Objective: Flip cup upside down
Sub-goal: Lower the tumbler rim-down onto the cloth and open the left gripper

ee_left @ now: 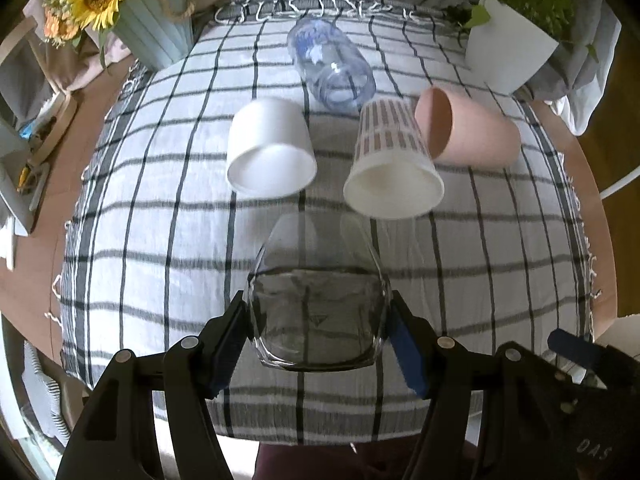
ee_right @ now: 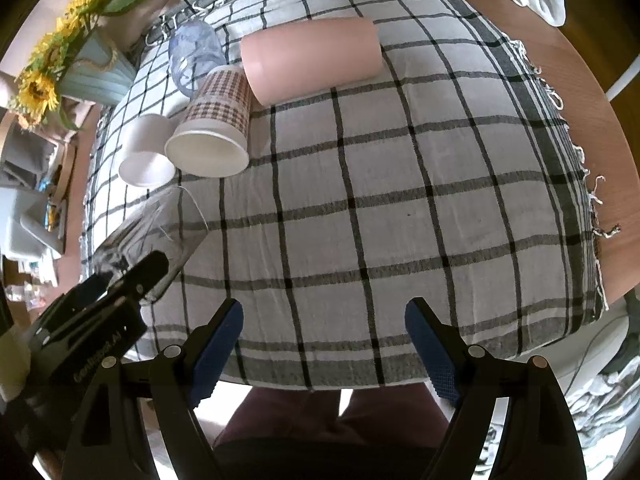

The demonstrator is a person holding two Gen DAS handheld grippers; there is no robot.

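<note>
Looking along the left gripper (ee_left: 318, 340), the left wrist view shows a clear glass cup (ee_left: 318, 300) clamped between the two blue-padded fingers (ee_left: 228, 344), which press on its opposite sides near the thick base. The glass lies with its base toward the camera and its mouth pointing away over the checked cloth (ee_left: 160, 240). It is colourless, with a heavy bottom and thin walls through which the cloth's dark lines bend. Beyond it lie a plain white cup (ee_left: 270, 148), a patterned paper cup (ee_left: 392, 164), a pink cup (ee_left: 468, 128) and a bluish plastic bottle (ee_left: 330, 66), all on their sides. A sunflower pot (ee_left: 156, 28) and a white planter (ee_left: 508, 48) stand at the far corners.

From the right wrist view, the right gripper (ee_right: 324, 344) stands with its fingers wide apart and nothing between them, over the near edge of the cloth. This view alone shows the glass (ee_right: 160, 232) from the side, tilted, held in the left gripper (ee_right: 132, 276) at the far left. The pink cup (ee_right: 312, 62) is seen full length here.
</note>
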